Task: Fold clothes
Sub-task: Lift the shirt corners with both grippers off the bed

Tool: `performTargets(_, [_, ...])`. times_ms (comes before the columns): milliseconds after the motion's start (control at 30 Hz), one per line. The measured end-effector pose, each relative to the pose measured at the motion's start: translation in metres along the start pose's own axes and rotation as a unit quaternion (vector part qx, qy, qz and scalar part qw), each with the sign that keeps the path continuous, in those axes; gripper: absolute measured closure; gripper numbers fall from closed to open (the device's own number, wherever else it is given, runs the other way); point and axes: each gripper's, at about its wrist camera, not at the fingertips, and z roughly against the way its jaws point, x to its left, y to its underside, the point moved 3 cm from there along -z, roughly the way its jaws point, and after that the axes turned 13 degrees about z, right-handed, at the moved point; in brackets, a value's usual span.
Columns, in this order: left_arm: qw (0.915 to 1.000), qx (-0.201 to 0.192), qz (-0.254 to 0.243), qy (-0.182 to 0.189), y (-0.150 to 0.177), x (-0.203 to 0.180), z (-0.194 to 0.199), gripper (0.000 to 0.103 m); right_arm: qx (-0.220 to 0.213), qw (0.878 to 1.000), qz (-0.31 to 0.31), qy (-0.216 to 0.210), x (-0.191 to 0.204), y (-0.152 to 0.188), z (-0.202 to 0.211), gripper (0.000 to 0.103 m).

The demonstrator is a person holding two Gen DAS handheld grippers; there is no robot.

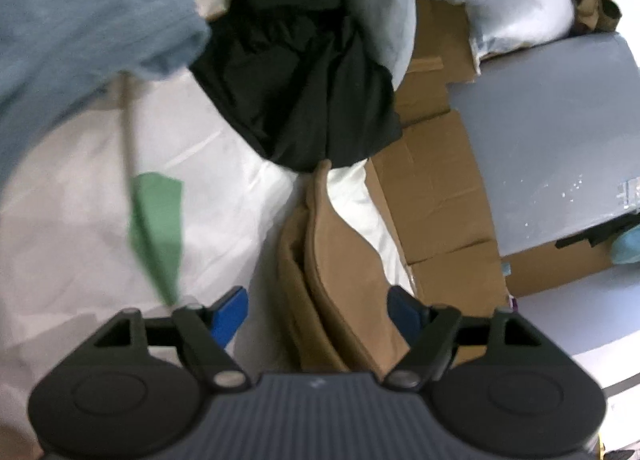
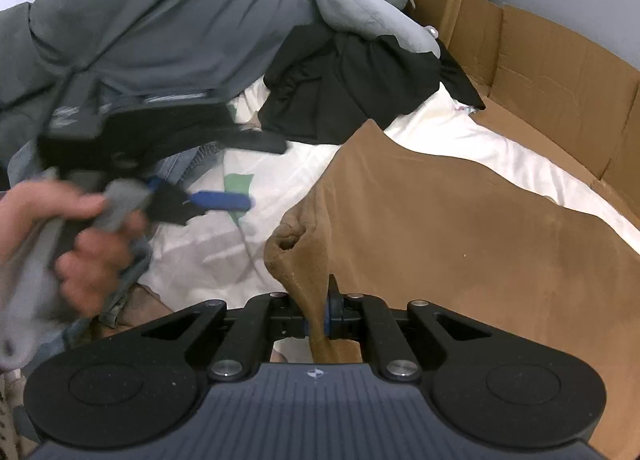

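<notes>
From the left wrist view, the left gripper [image 1: 316,310] has its blue-padded fingers [image 1: 230,312] spread wide with nothing between them; a folded ridge of the soft brown fleece garment [image 1: 332,280] runs up between them on the white bed sheet [image 1: 80,219]. Beyond lie a crumpled black garment [image 1: 300,91], a blue-grey cloth [image 1: 80,11] and flattened brown cardboard [image 1: 436,199] along the sheet's right edge. A green patch [image 1: 158,215] marks open sheet to the left.

The right wrist view alone shows the right gripper [image 2: 318,318] pinched tight on a bunched edge of the brown garment, which spreads rightward across the sheet toward the cardboard wall [image 2: 560,71]. The person's left hand [image 2: 80,244] holds the other gripper, blurred, left of the garment over bare sheet.
</notes>
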Motion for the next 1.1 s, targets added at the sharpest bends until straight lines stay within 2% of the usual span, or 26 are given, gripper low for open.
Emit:
performTargets(67, [0.9998, 0.012, -0.012, -0.012, -0.005, -0.004, -0.015, 0.025, -0.001, 1.0, 0.0, 0.001, 0.003, 0.001, 0.001, 0.098])
performTargets(133, [0.9987, 0.019, -0.024, -0.04, -0.01, -0.007, -0.029, 0.025, -0.003, 1.0, -0.003, 0.002, 0.005, 0.002, 0.002, 0.098])
performTargets(267, [0.9969, 0.045, -0.034, -0.054, -0.017, -0.012, -0.052, 0.025, -0.007, 1.0, -0.012, 0.0, 0.003, 0.006, 0.002, 0.098])
performTargets(333, [0.994, 0.075, -0.043, -0.067, -0.019, -0.014, -0.067, 0.025, -0.009, 1.0, -0.013, -0.002, 0.002, 0.007, 0.002, 0.098])
performTargets(433, [0.994, 0.083, -0.028, -0.066, -0.02, -0.009, -0.078, 0.026, -0.01, 1.0, -0.018, -0.009, -0.003, 0.009, 0.003, 0.098])
performTargets(500, [0.9939, 0.091, -0.02, -0.06, -0.02, -0.005, -0.084, 0.032, -0.008, 1.0, -0.018, -0.016, -0.008, 0.01, 0.003, 0.098])
performTargets(533, [0.9942, 0.09, -0.017, -0.057, -0.019, -0.004, -0.086, 0.04, -0.007, 1.0, -0.018, -0.018, -0.01, 0.01, 0.004, 0.098])
performTargets(633, [0.993, 0.104, -0.026, -0.05, -0.013, -0.008, -0.091, 0.091, -0.009, 0.999, -0.022, -0.025, -0.019, 0.011, 0.007, 0.098])
performTargets(700, [0.9931, 0.088, -0.054, -0.055, -0.01, -0.019, -0.088, 0.091, -0.012, 0.999, -0.026, -0.034, -0.024, 0.012, 0.009, 0.098])
performTargets(900, [0.9946, 0.069, -0.071, -0.03, 0.0, -0.056, -0.073, 0.092, -0.029, 0.997, -0.001, -0.073, -0.037, 0.009, 0.03, 0.098])
performTargets(1000, [0.9935, 0.068, -0.089, -0.021, 0.012, -0.08, -0.07, 0.092, -0.03, 0.995, -0.004, -0.093, -0.049, 0.012, 0.044, 0.098])
performTargets(1100, [0.9944, 0.061, -0.084, -0.02, 0.025, -0.1, -0.07, 0.093, -0.035, 0.994, -0.008, -0.101, -0.062, 0.019, 0.062, 0.098])
